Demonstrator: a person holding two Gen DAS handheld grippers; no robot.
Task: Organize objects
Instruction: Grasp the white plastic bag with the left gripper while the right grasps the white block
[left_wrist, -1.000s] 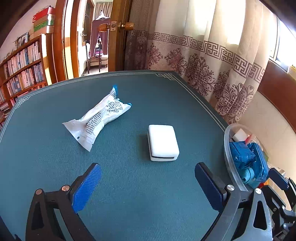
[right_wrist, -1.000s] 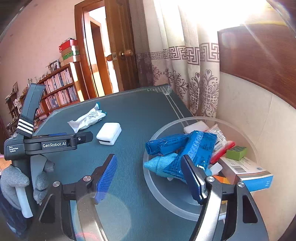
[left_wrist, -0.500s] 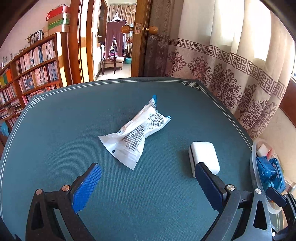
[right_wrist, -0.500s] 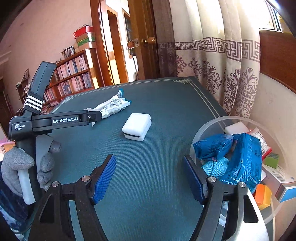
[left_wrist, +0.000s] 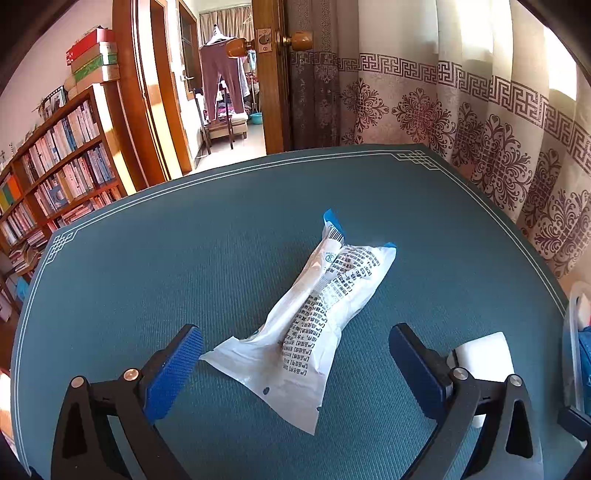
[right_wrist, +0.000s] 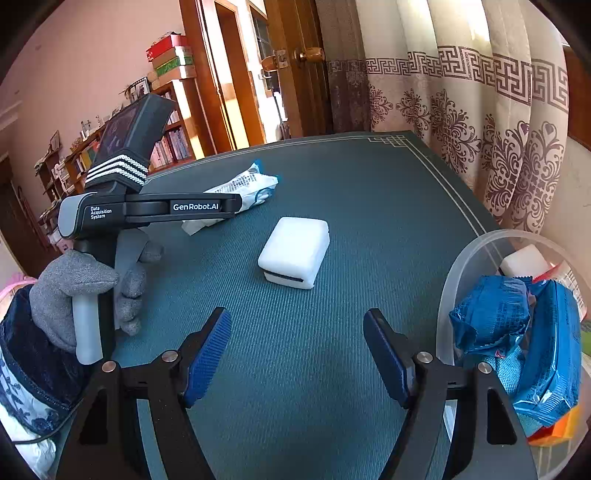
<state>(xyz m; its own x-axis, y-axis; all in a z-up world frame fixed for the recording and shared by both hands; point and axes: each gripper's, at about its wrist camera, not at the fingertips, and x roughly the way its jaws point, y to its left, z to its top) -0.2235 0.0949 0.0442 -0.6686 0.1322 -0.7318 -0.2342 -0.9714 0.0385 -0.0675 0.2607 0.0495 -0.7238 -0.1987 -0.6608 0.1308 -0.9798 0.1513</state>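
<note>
A white printed packet (left_wrist: 325, 306) lies on the green table mat (left_wrist: 184, 258). My left gripper (left_wrist: 295, 332) stands open just above the packet's near end, one blue pad on each side and neither touching it. A white box (right_wrist: 295, 254) sits in the middle of the mat, a short way ahead of my right gripper (right_wrist: 297, 314), which is open and empty. In the left wrist view the box (left_wrist: 484, 354) is partly hidden behind the right finger. The packet (right_wrist: 243, 184) shows behind the left tool in the right wrist view.
A clear bowl (right_wrist: 465, 251) at the mat's right edge holds blue packets (right_wrist: 491, 317) and several other small items. A grey-gloved hand (right_wrist: 74, 280) grips the left tool's handle. Curtains hang along the right side, with a doorway and bookshelves beyond the far edge.
My left gripper has swung left from facing the white box to straddling the packet's near end. My right gripper has moved left, away from the bowl, and now faces the white box.
</note>
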